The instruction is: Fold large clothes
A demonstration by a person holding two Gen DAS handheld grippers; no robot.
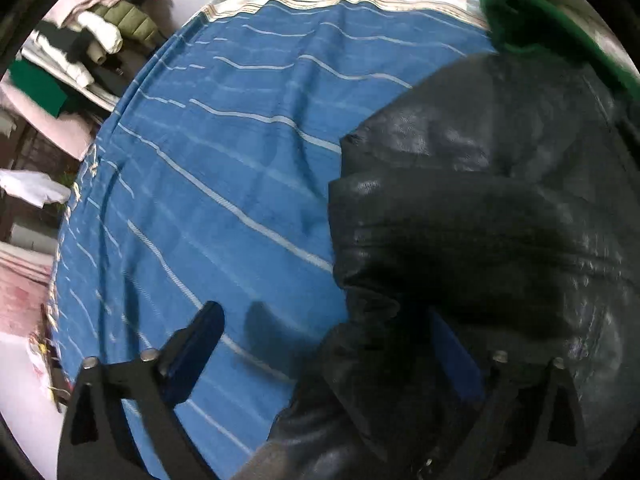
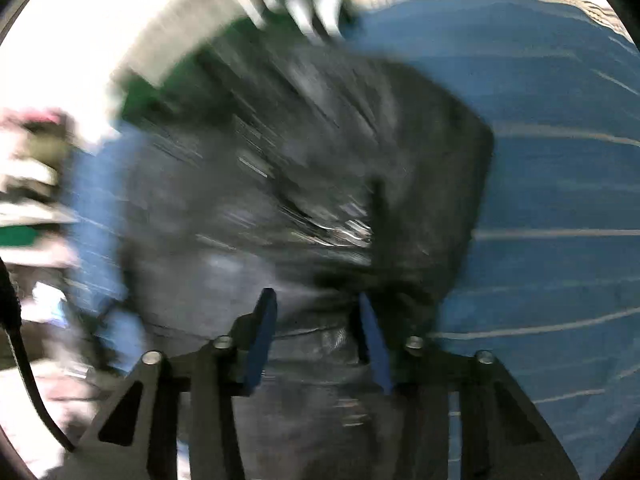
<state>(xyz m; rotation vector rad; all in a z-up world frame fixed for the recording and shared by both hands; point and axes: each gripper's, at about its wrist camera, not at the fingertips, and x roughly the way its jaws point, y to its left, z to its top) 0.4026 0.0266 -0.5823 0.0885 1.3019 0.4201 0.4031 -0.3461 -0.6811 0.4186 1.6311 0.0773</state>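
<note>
**What the two wrist views leave unclear**

The right wrist view is smeared by motion: the black jacket [image 2: 304, 184] shows only as streaks, and its seams and edges cannot be made out. Whether the pads of the right tongs [image 2: 316, 340] press on the leather between them cannot be told. The green cloth [image 2: 148, 96] behind is a blur. In the left wrist view, the right finger of the left tongs [image 1: 324, 344] is mostly hidden behind the jacket [image 1: 480, 208], which runs off the lower and right edges. The clothes pile [image 1: 100, 28] is too small to sort.

Heavy motion blur, fisheye-bent edges
</note>
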